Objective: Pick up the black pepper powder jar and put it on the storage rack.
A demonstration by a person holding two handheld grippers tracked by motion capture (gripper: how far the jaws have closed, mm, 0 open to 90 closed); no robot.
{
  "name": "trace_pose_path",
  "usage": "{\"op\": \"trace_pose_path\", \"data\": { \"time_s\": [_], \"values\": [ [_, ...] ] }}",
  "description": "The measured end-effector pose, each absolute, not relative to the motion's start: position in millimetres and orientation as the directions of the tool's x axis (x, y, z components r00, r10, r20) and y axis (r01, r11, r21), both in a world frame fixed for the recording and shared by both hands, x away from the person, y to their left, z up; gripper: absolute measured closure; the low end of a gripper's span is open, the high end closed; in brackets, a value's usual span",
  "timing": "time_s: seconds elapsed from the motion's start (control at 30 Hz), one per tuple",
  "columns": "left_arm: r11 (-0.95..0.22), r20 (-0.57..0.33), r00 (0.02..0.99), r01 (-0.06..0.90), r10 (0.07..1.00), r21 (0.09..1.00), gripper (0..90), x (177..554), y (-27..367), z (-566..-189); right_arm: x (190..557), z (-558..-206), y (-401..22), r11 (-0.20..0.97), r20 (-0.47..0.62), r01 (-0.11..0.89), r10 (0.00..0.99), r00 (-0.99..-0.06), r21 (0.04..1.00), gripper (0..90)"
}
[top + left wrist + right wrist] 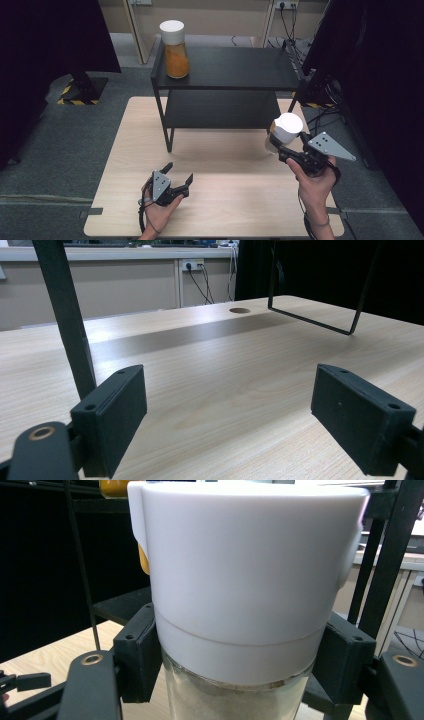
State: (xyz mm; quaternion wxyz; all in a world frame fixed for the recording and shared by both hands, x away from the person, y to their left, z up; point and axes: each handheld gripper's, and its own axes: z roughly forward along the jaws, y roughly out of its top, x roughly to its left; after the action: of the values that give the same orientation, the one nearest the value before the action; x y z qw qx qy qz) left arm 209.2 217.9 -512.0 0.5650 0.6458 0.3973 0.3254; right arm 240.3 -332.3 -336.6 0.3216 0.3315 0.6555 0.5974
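On the pale wooden bench (225, 165), the right gripper (292, 152) is clenching a glass jar (235, 700) just below its lid (245, 565): smooth, breakable, probably heavy. The left gripper (177, 175) is resting released.

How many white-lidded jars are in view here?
2. One jar of orange powder stands on the black shelf's top tier, left end; the other jar is clamped in the right gripper above the table.

The high view looks forward and down over the counter (225, 170) and black shelf (225, 67). Each gripper view sits low, facing that shelf; the right one is pressed close against a white-lidded jar (245, 580).
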Motion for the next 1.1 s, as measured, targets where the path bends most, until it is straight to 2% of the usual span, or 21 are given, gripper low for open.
{"op": "trace_pose_path", "data": {
  "time_s": [1.1],
  "values": [
    [-0.050,-0.025,0.476,0.144,0.879,0.988,13.7,209,218,-512,258,-300,-325,0.043,-0.023,0.024,0.837,-0.547,0.999,30.9]
  ]
}}
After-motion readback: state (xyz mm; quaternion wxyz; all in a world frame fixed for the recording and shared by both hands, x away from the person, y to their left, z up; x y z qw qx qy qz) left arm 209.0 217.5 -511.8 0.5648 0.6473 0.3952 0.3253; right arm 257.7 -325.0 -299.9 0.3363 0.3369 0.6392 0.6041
